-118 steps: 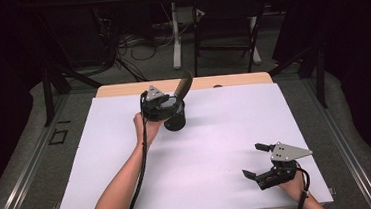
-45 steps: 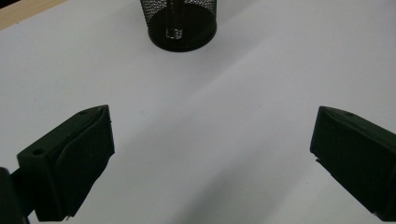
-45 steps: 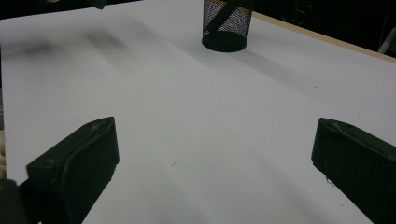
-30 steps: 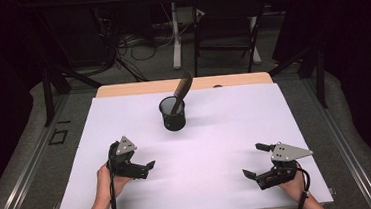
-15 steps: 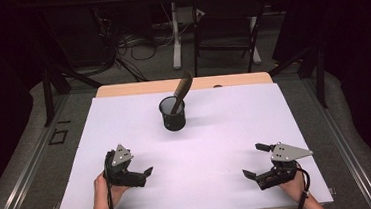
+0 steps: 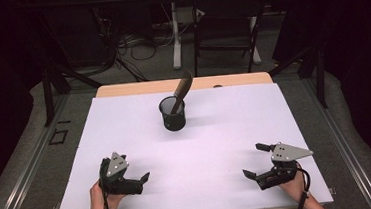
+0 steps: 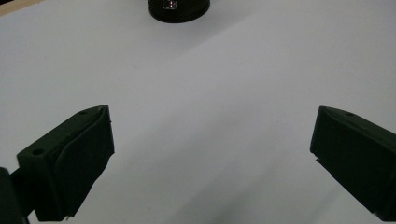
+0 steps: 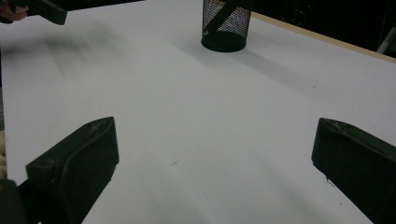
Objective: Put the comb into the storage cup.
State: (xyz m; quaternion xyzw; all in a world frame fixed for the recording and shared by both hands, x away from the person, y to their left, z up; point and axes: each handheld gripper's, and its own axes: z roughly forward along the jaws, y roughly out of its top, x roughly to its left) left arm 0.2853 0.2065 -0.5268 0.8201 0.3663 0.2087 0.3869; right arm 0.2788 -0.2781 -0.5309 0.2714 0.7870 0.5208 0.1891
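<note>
Table [image 6: 126,139]: covered by a white sheet, with a strip of its wooden edge showing along the far side.
Mesh cup [image 6: 172,113]: black, upright near the far middle of the table, well apart from both grippers; its base is at the top of the left gripper view [image 7: 179,8].
Dark tool [image 6: 181,89]: stands in the mesh cup, leaning right, its top sticking out above the rim.
Left hand [image 6: 102,199]: comes in from the bottom edge at the near left corner, wrapped round the gripper's body.
Left gripper [image 6: 140,180]: low over the sheet, pointing right, jaws spread wide with nothing between them.
Right hand [image 6: 291,185]: at the near right, forearm angled in from the bottom edge.
Right gripper [image 6: 255,160]: pointing left across the table, jaws wide apart and empty.
</note>
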